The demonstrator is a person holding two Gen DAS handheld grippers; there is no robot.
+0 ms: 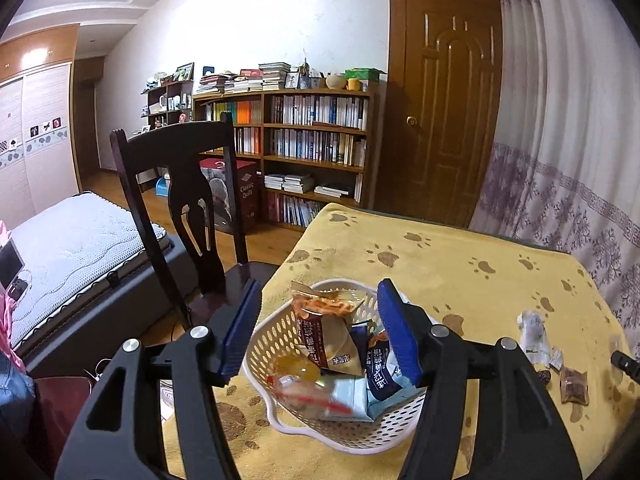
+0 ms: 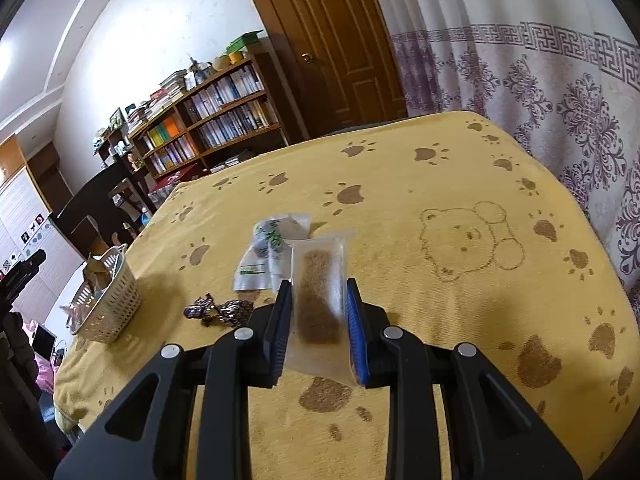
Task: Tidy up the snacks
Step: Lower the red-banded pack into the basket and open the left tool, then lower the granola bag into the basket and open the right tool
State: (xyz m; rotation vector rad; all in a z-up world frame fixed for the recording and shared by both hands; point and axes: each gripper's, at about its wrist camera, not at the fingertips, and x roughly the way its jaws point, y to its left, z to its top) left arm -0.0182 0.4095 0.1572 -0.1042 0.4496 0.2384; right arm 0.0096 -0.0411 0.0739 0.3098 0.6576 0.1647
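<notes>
Right tool (image 2: 318, 300) around half-hidden snack packet (image 2: 320, 280)

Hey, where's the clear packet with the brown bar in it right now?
In the right wrist view, the brown bar packet sits between the right gripper fingers, above the yellow cloth, with the green-printed packet just beyond it.

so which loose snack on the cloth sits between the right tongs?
The clear packet with the brown bar; the green-printed packet and dark wrapped candies lie outside the right tongs.

Left tongs (image 1: 320, 328) gape wide; right tongs (image 2: 318, 328) are narrowed, both angled downward.
</notes>
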